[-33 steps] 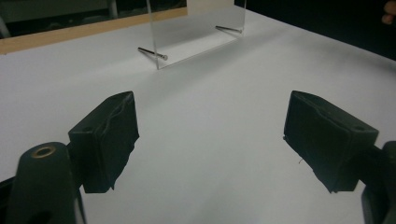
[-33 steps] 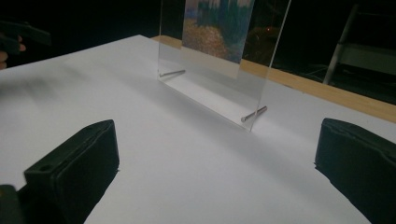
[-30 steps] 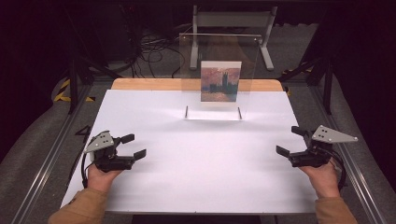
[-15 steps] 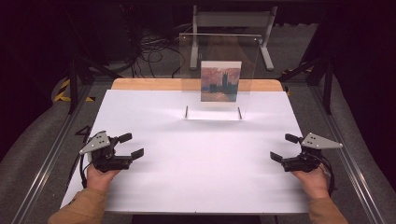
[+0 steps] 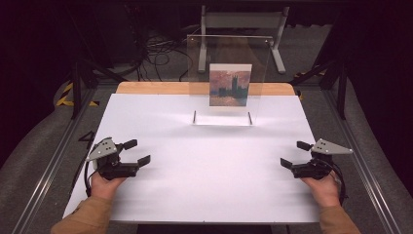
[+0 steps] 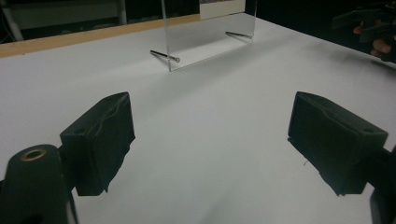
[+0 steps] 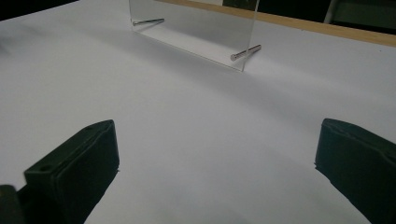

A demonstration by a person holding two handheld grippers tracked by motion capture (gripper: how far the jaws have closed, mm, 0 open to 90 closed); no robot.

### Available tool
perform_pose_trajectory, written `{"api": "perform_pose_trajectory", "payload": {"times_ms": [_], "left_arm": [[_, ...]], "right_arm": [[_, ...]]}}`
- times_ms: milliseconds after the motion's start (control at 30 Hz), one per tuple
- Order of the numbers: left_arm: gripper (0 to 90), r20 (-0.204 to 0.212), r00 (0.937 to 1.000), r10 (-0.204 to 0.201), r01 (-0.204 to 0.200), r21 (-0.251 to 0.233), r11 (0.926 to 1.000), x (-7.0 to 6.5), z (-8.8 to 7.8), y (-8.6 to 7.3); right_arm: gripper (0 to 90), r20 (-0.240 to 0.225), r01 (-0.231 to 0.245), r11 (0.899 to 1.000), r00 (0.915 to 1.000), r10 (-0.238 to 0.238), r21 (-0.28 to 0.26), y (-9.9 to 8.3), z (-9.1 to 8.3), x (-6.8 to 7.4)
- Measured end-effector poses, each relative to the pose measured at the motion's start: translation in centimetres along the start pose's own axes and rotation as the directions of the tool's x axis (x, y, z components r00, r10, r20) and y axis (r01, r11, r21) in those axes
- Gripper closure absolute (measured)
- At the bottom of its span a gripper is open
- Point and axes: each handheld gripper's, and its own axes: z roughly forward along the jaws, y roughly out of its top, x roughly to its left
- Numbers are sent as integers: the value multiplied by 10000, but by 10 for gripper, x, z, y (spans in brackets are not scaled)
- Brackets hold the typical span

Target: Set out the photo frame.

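Observation:
A clear acrylic frame (image 5: 229, 78) stands upright on two metal pins near the far middle of the white table (image 5: 204, 146), with a small painting print (image 5: 230, 85) of a sunset skyline inside it. My left gripper (image 5: 137, 152) rests low at the table's left front, open and empty. My right gripper (image 5: 294, 154) sits at the right front, also open with nothing between its jaws. In the left gripper view the frame's lower edge (image 6: 210, 42) and one pin (image 6: 164, 56) lie ahead. In the right gripper view the frame base (image 7: 196, 32) lies ahead with a pin (image 7: 245, 52).
A wooden strip (image 5: 160, 87) runs along the table's far edge. Behind it stand a grey metal stand (image 5: 243, 24) and loose cables (image 5: 156, 53) on the floor. Metal rails (image 5: 53, 161) flank both table sides. The other hand's gripper (image 6: 369, 28) appears far right in the left gripper view.
Both grippers have come down and slightly nearer the front edge, the right one more than the left. The frame and print have not moved.

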Motion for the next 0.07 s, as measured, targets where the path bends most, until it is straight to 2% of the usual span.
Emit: {"api": "perform_pose_trajectory", "payload": {"times_ms": [67], "left_arm": [[145,-43,10000,12,-12,19,10000,0,0,0]], "right_arm": [[0,-2,15,10000,10000,-15,-16,0,0,0]]}}
